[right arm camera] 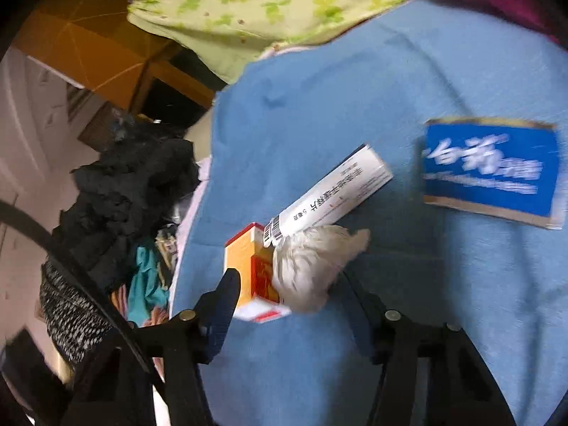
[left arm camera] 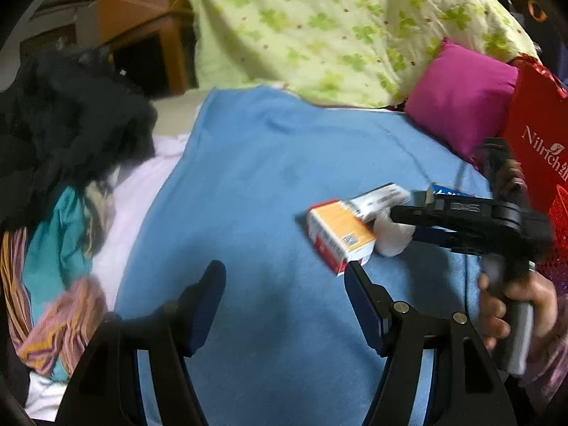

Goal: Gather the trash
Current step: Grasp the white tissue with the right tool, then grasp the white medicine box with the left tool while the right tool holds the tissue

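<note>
A blue blanket point(left arm camera: 255, 184) is spread over the bed. Behind it a green floral quilt point(left arm camera: 319, 25) is heaped, with a magenta pillow point(left arm camera: 461, 99) beside it. A red bag with white lettering point(left arm camera: 536, 149) is seen at the right edge. Dark clothing point(left arm camera: 64, 117) and striped and teal fabrics point(left arm camera: 60, 248) are piled at the left. An orange wooden cabinet point(left arm camera: 142, 17) is seen behind.
</note>
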`<state>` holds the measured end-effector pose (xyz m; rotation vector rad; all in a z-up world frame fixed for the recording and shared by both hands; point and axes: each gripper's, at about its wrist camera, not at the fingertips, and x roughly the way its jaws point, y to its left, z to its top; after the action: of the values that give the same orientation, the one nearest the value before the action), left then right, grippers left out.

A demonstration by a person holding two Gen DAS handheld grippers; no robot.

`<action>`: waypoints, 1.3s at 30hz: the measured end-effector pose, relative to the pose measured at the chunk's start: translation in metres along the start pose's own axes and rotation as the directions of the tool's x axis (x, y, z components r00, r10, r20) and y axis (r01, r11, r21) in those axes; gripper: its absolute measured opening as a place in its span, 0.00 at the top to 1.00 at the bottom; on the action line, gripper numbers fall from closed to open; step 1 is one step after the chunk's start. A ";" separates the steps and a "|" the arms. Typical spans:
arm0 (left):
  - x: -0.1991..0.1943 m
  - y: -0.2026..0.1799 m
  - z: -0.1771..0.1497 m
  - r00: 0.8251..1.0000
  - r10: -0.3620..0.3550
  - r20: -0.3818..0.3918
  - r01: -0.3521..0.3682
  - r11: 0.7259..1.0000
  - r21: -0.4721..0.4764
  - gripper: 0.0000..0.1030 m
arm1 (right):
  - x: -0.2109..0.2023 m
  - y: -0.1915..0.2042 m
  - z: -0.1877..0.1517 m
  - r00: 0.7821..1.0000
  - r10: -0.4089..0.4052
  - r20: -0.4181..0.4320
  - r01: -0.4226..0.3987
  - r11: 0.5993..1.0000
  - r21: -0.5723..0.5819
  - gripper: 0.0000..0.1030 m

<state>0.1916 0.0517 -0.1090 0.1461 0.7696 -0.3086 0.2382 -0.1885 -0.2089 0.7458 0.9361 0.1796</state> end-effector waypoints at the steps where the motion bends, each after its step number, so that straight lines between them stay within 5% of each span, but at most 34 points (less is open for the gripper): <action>1: 0.000 0.003 -0.002 1.000 -0.001 -0.002 0.001 1.000 -0.006 0.32 | 0.011 0.000 0.000 0.999 -0.033 -0.019 0.033 0.999 0.009 0.58; 4: 0.000 0.005 -0.002 1.000 -0.004 0.006 0.004 1.000 -0.003 0.32 | 0.022 -0.012 -0.002 1.000 -0.021 -0.022 0.023 0.997 0.068 0.71; 12: 0.022 -0.025 0.030 0.997 -0.072 0.005 0.071 0.993 0.098 0.32 | -0.049 -0.039 -0.019 1.000 -0.010 0.008 0.010 1.000 0.018 0.72; 16: 0.063 -0.069 0.060 0.986 -0.149 -0.082 0.164 0.959 0.230 0.30 | -0.086 -0.056 -0.033 1.000 -0.011 -0.003 0.011 1.000 0.008 0.72; 24: 0.152 -0.134 0.091 0.959 -0.118 -0.259 0.219 0.886 0.408 0.30 | -0.133 -0.079 -0.061 1.000 -0.010 0.017 0.010 1.000 -0.020 0.72; 32: 0.207 -0.132 0.099 0.906 -0.114 -0.408 0.249 0.922 0.297 0.30 | -0.154 -0.089 -0.073 0.998 -0.033 0.048 0.036 0.998 -0.055 0.72; 35: 0.214 -0.131 0.097 0.882 -0.147 -0.449 0.267 0.939 0.217 0.44 | -0.161 -0.090 -0.076 0.997 -0.037 0.065 0.041 0.997 -0.066 0.72; 39: 0.208 -0.129 0.092 0.889 -0.143 -0.435 0.232 0.960 0.157 0.52 | -0.169 -0.080 -0.079 0.994 -0.059 0.093 0.069 0.992 -0.106 0.72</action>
<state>0.3509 -0.1387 -0.1920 0.3424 1.1849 -0.5542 0.0620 -0.2838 -0.1781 0.6170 0.8569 0.1388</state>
